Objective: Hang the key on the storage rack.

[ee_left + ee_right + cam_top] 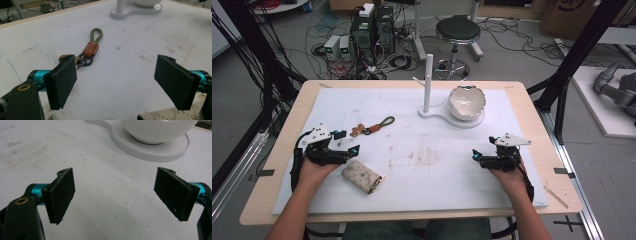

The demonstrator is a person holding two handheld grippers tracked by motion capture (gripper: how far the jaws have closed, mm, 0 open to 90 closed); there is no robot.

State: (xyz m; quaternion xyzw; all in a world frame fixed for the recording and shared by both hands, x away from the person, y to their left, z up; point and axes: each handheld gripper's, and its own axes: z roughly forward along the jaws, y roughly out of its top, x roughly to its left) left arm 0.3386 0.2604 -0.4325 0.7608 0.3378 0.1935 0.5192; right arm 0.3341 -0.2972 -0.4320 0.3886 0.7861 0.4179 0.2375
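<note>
Nearest the camera in the left gripper view, the left gripper [117,82] stands with its fingers [62,81] well apart and nothing between them; the keychain [90,48], a green loop on a brown tab with dark rings, lies flat on the surface [130,75] just ahead of them, its ring end close beside the left-hand finger but apart from it. A patterned pouch [361,175] rests just behind and to the inner side of that gripper, its edge showing under the right-hand finger. The right gripper [116,195] also has its fingers [61,195] spread wide over bare white surface, with the white bowl [157,130] on its flat stand base [160,153] ahead of them and the upright peg [428,82] rising beside the bowl. Judging from this, the work has barely begun: nothing is gripped, and the keychain has yet to be picked up and, likely, taken toward the stand. Room is generous; the stretch between the two grippers and on toward the stand is bare, the surface's edges are well away from both pairs of fingers, and only the pouch crowds the left hand [312,172] from behind.
</note>
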